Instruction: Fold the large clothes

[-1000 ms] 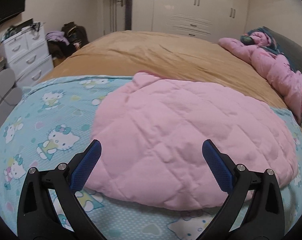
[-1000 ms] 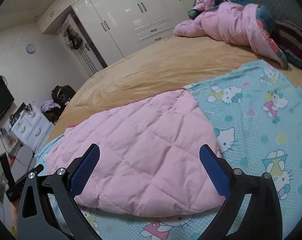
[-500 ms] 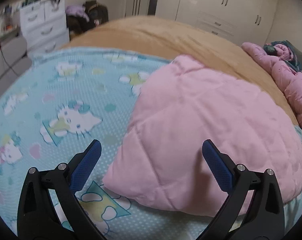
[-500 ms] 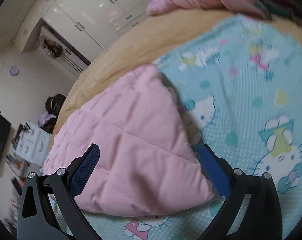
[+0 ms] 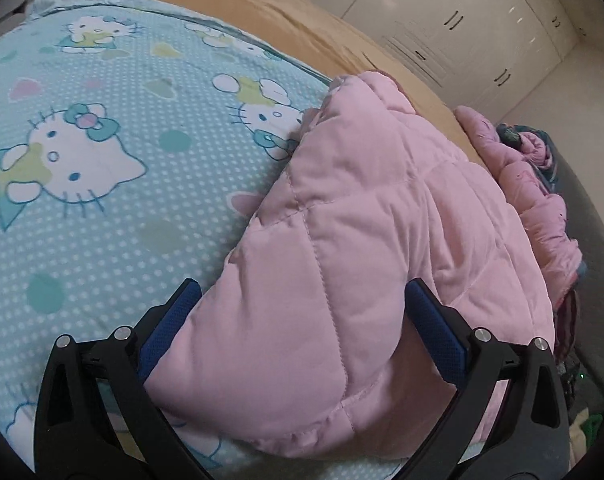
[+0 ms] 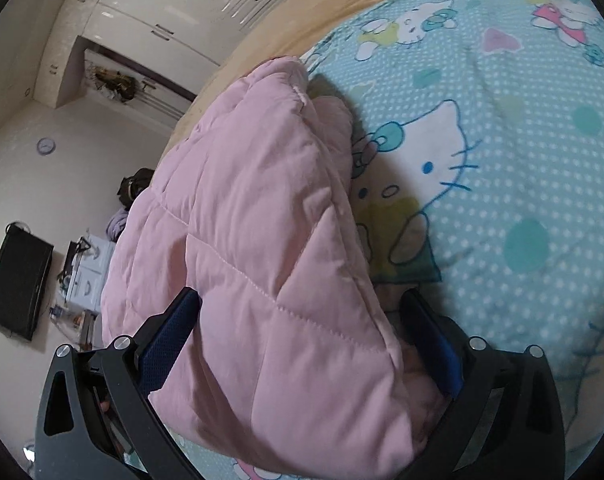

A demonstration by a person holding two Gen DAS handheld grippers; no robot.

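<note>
Straddling the folded pink quilted garment (image 5: 366, 240) on the bed, both grippers.
Left gripper (image 5: 297, 324) and right gripper (image 6: 302, 328) fingers are held apart around its near corners; cartoon-print sheet (image 5: 101, 200) is seen beneath.

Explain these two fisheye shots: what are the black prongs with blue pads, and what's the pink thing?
There is no robot here. A person holds a hand-held gripper in each hand, with a fisheye camera on each looking forward along its two fingers. One view shows the left hand-held gripper, the other the right hand-held gripper. Both are open, each straddling a near corner of the folded pink quilted garment, not clamped on it. The garment lies on a blue cartoon-cat blanket spread on a bed with a tan cover. More pink clothing is piled farther back.
</note>
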